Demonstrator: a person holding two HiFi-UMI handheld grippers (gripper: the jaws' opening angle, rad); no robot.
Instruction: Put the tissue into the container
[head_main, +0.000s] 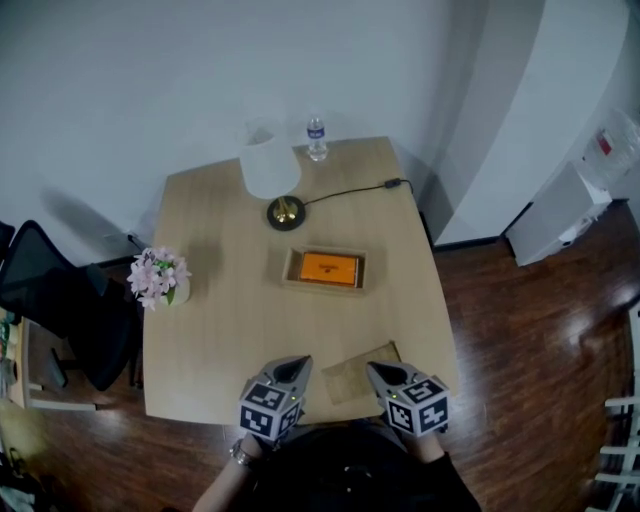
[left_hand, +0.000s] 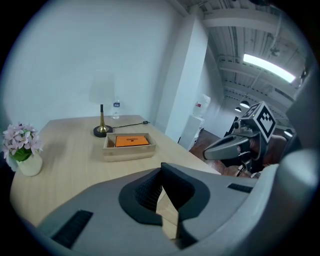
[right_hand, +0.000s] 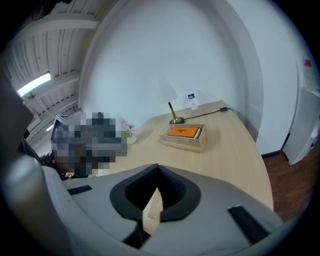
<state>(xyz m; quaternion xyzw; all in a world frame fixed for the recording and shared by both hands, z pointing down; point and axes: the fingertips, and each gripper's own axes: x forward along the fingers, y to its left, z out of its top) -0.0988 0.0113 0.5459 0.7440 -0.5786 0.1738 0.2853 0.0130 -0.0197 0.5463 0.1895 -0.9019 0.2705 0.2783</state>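
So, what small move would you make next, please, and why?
Probably open the right gripper and reach toward the orange pack in the wooden box: both it and the left gripper are shut and empty at the table's near edge.

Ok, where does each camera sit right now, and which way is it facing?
Head view: on the person's head, looking steeply down at the light wooden table; left gripper and right gripper show at the bottom.
Left gripper view: rides the left gripper, looking along its shut jaws toward the shallow wooden tray with an orange pack; the right gripper shows at right.
Right gripper view: rides the right gripper, over its shut jaws toward the same tray.
All share the tray.
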